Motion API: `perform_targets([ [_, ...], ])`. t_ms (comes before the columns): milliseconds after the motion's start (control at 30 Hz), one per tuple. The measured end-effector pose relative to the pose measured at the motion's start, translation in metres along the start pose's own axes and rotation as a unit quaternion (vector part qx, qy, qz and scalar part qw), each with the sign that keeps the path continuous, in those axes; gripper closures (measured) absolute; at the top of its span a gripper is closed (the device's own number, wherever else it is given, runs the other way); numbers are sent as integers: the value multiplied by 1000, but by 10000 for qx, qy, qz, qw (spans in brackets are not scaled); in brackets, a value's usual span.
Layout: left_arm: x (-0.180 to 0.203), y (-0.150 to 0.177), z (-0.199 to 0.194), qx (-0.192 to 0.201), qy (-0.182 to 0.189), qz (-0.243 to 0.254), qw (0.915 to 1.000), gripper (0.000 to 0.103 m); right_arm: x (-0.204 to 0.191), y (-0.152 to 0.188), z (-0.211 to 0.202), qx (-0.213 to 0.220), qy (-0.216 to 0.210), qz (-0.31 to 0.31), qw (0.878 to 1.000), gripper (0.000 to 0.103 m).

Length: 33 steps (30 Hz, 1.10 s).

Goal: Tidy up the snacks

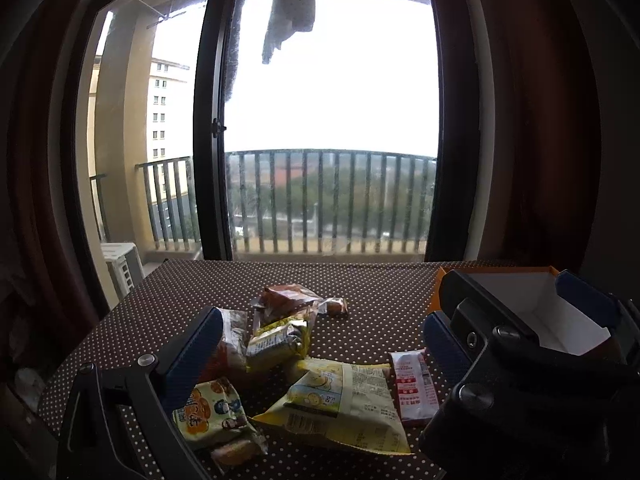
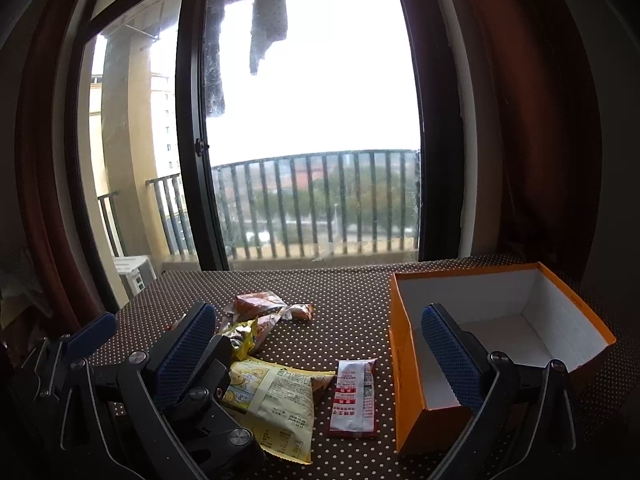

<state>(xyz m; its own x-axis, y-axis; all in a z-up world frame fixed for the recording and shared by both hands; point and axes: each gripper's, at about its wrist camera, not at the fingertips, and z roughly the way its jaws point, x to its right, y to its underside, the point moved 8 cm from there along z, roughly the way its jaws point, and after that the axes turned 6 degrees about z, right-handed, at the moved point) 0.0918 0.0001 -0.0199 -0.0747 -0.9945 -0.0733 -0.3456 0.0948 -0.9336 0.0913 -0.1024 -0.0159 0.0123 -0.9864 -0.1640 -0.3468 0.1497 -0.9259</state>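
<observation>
Several snack packets lie on the brown dotted tablecloth (image 1: 380, 288): a big yellow packet (image 1: 344, 404) (image 2: 272, 400), a red-and-white sachet (image 1: 414, 388) (image 2: 354, 396), an orange cartoon packet (image 1: 212, 412), a yellow-green wrapper (image 1: 280, 340) (image 2: 240, 336), a brown-red wrapper (image 1: 288, 296) (image 2: 256, 304) and a small brown candy (image 1: 336, 306) (image 2: 300, 312). An orange box (image 2: 404, 320) (image 1: 552, 308) with a white inside stands open and empty at the right. My left gripper (image 1: 320, 344) hovers open over the pile. My right gripper (image 2: 320, 352) hovers open between the sachet and the box, holding nothing.
Behind the table's far edge is a tall glass door (image 2: 312, 120) with a balcony railing (image 1: 328, 200) outside. Dark red curtains (image 2: 540, 120) hang on both sides. A white air-conditioner unit (image 1: 120, 264) sits outside at the left. The two grippers stand close side by side.
</observation>
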Motion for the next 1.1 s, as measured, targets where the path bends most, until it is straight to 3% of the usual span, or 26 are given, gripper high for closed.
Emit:
perform_targets([
  [233, 7, -2, 0, 116, -38, 114, 9999, 2, 5, -1, -3, 146, 59, 61, 9999, 0],
  [1100, 9, 14, -5, -63, -36, -3, 10000, 2, 9, 12, -7, 41, 128, 173, 9998, 0],
])
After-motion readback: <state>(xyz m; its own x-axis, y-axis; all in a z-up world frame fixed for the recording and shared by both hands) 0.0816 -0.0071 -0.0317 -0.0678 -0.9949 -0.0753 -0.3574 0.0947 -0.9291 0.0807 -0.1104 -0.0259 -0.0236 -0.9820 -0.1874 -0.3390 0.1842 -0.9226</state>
